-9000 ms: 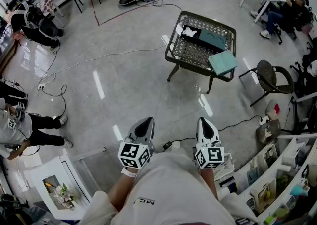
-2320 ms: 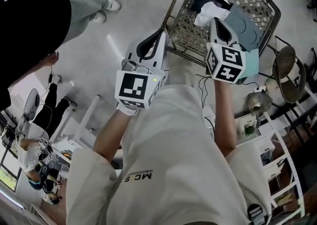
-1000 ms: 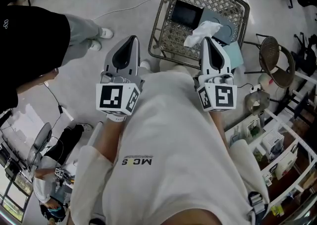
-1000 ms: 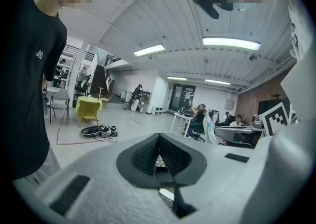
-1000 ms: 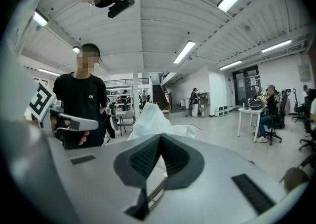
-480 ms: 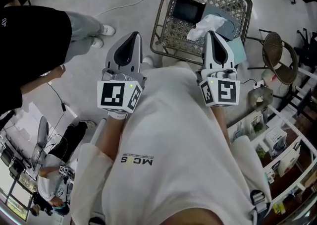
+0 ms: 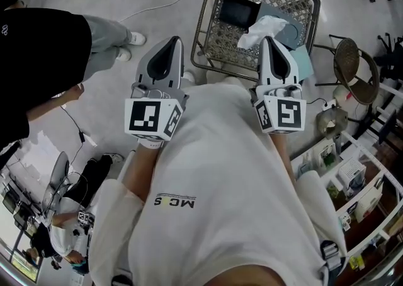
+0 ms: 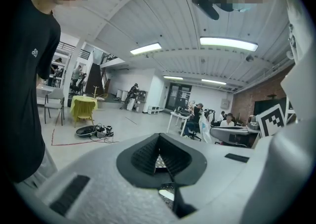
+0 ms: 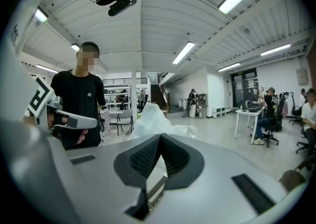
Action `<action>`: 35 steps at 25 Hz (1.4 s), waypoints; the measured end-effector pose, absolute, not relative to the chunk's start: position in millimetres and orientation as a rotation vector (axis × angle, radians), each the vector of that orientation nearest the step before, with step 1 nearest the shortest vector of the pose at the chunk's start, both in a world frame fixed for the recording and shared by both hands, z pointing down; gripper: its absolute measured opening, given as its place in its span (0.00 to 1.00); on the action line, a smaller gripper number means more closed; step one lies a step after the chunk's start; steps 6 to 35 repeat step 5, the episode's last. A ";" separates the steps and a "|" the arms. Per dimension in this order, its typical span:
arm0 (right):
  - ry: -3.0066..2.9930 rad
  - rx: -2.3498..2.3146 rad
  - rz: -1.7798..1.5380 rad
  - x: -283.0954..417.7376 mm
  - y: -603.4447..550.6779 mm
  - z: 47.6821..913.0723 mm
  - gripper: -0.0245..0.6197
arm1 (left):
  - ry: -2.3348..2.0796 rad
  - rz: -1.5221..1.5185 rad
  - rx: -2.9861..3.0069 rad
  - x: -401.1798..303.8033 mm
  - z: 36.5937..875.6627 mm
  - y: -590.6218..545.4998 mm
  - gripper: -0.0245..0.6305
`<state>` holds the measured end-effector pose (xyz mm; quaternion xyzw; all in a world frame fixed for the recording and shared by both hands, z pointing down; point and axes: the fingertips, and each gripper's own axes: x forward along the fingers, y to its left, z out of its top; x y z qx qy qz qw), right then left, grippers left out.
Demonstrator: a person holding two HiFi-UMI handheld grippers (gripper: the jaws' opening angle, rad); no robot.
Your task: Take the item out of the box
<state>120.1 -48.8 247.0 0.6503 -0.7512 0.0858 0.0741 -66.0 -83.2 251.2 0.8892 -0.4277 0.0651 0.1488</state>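
Note:
A black open box (image 7: 238, 9) lies on the lattice-top metal table (image 7: 203, 26), with a teal lid (image 7: 292, 34) beside it. My right gripper (image 7: 268, 40) is shut on a crumpled white wrapping (image 7: 261, 28), held up over the table's near side. In the right gripper view the white wrapping (image 9: 154, 118) sticks up past the tips of the right gripper (image 9: 160, 138). My left gripper (image 7: 171, 41) is off the table's left corner, shut and holding nothing. In its own view the left gripper (image 8: 159, 138) has its jaws met, pointing into the room.
A person in a black shirt (image 7: 34, 58) stands close on my left. A round chair (image 7: 352, 70) and shelves (image 7: 352, 177) are to the right of the table. A second teal lid (image 7: 302, 61) lies at the table's near right corner. A cable (image 7: 164, 6) crosses the floor.
Over the last second both grippers hardly moved; the right one still holds the white wrapping. Earlier I stood far from the table with both grippers holding nothing.

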 end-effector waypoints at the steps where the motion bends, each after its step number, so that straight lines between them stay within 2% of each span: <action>1: -2.255 1.952 0.255 120.7 -49.6 247.0 0.06 | -1.230 0.186 2.557 -65.2 251.4 -84.0 0.07; 35: -2.254 1.956 0.251 124.4 -52.6 247.0 0.06 | -1.229 0.186 2.559 -61.6 252.6 -87.6 0.07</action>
